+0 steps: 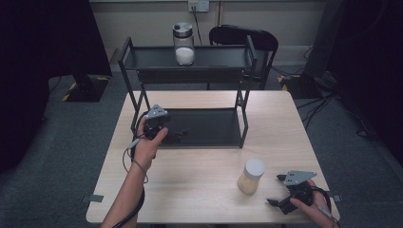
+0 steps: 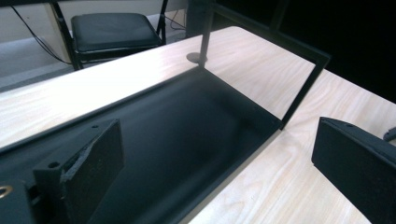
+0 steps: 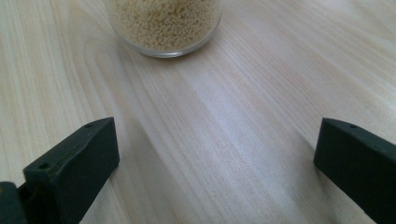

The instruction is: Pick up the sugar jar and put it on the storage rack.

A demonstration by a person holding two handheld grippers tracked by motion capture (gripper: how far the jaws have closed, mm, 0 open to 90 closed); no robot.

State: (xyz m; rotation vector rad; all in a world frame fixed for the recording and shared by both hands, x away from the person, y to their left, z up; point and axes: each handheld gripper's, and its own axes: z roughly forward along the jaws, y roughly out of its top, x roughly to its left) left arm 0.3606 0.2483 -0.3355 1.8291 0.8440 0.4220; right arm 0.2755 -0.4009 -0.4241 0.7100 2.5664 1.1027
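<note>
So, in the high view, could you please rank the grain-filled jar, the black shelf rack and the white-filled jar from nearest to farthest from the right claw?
1. Grain-filled glass jar, on the table just left of the right claw.
2. Black metal shelf rack, mid-table.
3. White-filled glass jar, on the rack's top shelf.

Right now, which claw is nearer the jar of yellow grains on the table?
Right. The right claw sits just beside the jar of yellow grains, open and facing it. The left claw is farther off, open over the rack's bottom shelf.

You can read no text, label, brand or number here: the two jars (image 1: pixel 251 176), the rack (image 1: pixel 190 59) and the table (image 1: pixel 199 185) are plain.
</note>
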